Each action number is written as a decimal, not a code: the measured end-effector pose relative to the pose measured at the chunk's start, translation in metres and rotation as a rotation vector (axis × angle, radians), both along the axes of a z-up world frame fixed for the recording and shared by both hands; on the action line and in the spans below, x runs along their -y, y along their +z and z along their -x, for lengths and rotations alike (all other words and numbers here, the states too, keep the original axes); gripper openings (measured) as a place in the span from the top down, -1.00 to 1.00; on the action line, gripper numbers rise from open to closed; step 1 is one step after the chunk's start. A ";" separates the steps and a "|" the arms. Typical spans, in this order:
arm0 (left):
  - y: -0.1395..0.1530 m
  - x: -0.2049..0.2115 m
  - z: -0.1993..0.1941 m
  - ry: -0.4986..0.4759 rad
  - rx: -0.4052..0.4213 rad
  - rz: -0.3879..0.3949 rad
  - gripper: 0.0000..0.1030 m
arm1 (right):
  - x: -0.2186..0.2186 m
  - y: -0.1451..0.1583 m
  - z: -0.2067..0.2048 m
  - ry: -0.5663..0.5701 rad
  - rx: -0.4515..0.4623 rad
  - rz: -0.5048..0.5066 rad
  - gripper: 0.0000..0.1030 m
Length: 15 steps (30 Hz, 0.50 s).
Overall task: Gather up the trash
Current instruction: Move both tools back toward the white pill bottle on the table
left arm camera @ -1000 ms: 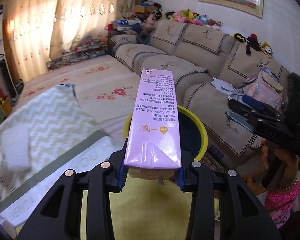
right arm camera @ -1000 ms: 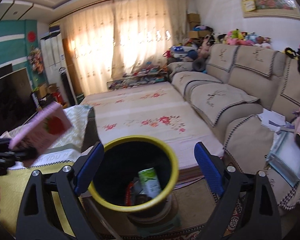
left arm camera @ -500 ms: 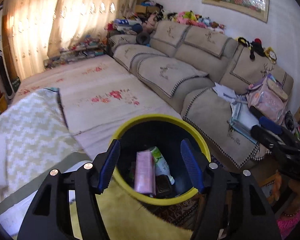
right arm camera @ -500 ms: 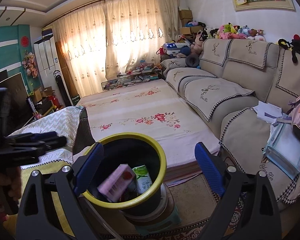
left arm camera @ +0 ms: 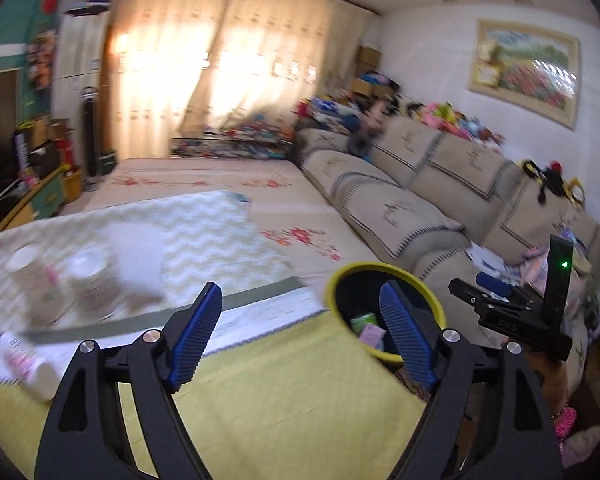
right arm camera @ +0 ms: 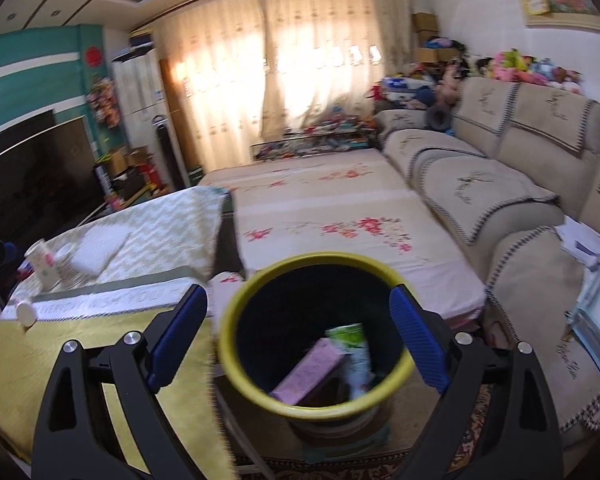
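Two cartons, a pink carton and a green-white carton, lie inside the yellow-rimmed bin. Above it, the right gripper gapes wide, empty; beside the bin, the left gripper is opening, nothing between its jaws.

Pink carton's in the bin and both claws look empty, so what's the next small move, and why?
Probably swing the left claw, whose jaws are opening with nothing between them, toward the white bottle lying on the table. The pink carton already lies in the bin beside a green carton, while the bottle and paper cups remain out.
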<state>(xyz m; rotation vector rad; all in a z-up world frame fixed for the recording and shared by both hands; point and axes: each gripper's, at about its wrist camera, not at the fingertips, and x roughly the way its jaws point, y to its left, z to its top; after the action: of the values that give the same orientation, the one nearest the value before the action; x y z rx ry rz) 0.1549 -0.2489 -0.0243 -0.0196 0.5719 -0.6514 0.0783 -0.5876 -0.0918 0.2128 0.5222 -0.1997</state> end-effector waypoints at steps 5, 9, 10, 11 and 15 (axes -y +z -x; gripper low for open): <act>-0.004 -0.064 0.014 0.135 0.004 -0.006 -0.62 | -0.044 0.000 -0.025 0.125 -0.012 -0.012 -0.70; -0.006 -0.107 0.026 0.234 0.015 -0.022 -0.62 | -0.086 0.000 -0.047 0.255 -0.022 -0.043 -0.70; -0.005 -0.120 0.029 0.259 0.015 -0.018 -0.62 | -0.096 0.001 -0.052 0.285 -0.024 -0.046 -0.70; -0.005 -0.135 0.034 0.287 0.019 -0.013 -0.62 | -0.114 0.001 -0.060 0.339 -0.026 -0.049 -0.70; 0.002 -0.180 0.048 0.378 0.040 -0.019 -0.63 | -0.169 0.002 -0.081 0.510 -0.048 -0.060 -0.70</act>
<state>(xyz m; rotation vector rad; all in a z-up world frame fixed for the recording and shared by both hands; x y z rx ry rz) 0.1071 -0.0690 -0.0220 -0.0948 0.5181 -0.2780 0.1595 -0.4184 -0.0899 0.1273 0.6134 0.3081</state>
